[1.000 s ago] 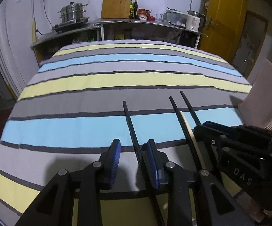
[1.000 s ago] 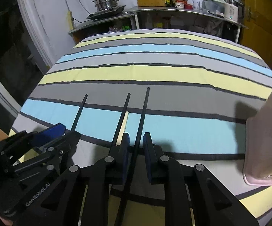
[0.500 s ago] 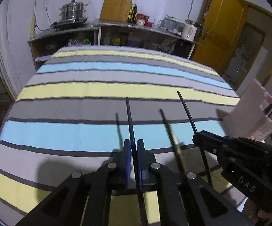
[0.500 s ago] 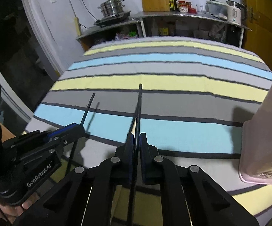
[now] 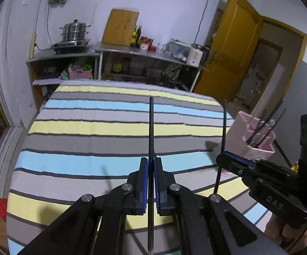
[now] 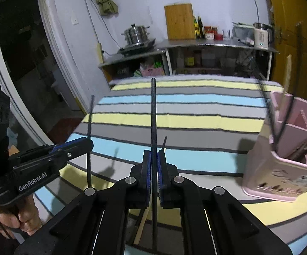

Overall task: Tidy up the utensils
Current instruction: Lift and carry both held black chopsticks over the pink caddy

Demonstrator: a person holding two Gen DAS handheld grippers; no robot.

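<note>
The left gripper [image 5: 150,183], black with blue pads, has its jaws closed narrow on a thin black chopstick [image 5: 151,131] that points forward and up, lifted off the desk. Seen from the right wrist view, this gripper [image 6: 74,146] sits at the left edge in a person's hand [image 6: 15,218], with its chopstick [image 6: 89,136] running nearly upright through the jaws.

Beneath both tools lies the striped cloth of yellow, grey and light blue bands [image 5: 89,127] that covers the desk. On it, just behind the right gripper's jaws, a pale wooden chopstick [image 6: 141,225] and another dark stick [image 6: 164,142] lie flat, mostly hidden by the tool.

The right gripper [image 6: 154,178], of the same black build with blue pads, has its jaws pressed together on a second thin black chopstick [image 6: 153,116], also raised above the cloth and pointing away. In the left wrist view that gripper [image 5: 234,161] enters from the right, its chopstick [image 5: 222,140] standing steeply.

Farther right stands a pink plastic utensil holder with inner dividers [image 6: 280,163] on the cloth, close beside the right gripper. Several dark chopsticks [image 5: 266,125] already lean inside its compartments.
</note>
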